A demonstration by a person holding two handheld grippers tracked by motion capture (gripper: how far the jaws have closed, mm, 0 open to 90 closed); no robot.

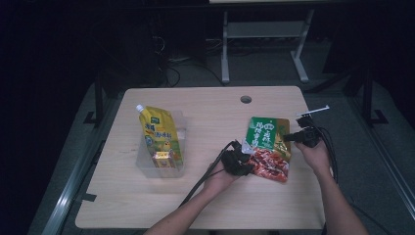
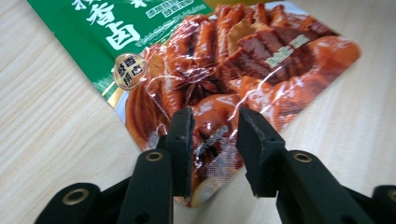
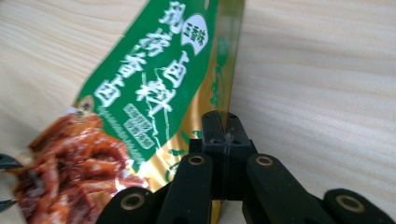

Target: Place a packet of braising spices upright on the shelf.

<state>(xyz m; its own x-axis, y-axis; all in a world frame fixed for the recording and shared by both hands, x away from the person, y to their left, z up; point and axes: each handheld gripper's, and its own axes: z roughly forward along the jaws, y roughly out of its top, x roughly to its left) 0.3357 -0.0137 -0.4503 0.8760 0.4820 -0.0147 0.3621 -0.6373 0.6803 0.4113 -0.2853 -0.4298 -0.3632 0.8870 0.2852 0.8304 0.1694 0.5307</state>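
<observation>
Green and red, the glossy crinkled food pouch (image 1: 267,148) lies flat on the pale wooden counter (image 1: 210,200). Right tongs (image 3: 223,128) pinch its gold edge; left tongs (image 2: 214,128) stand spread over its lower end. Well apart leftward, a clear plastic bin (image 1: 180,128) holds a yellow spouted pouch (image 1: 159,133).

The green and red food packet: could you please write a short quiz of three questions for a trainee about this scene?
1. True or false: the right gripper is shut on the edge of the food packet.
2. How do the jaws of the left gripper stand over the packet?
A. apart, not pressing
B. clamped on it
C. far from it
3. What stands in the clear plastic bin?

Key:
1. True.
2. A.
3. A yellow spouted pouch and a small yellow box.
</observation>
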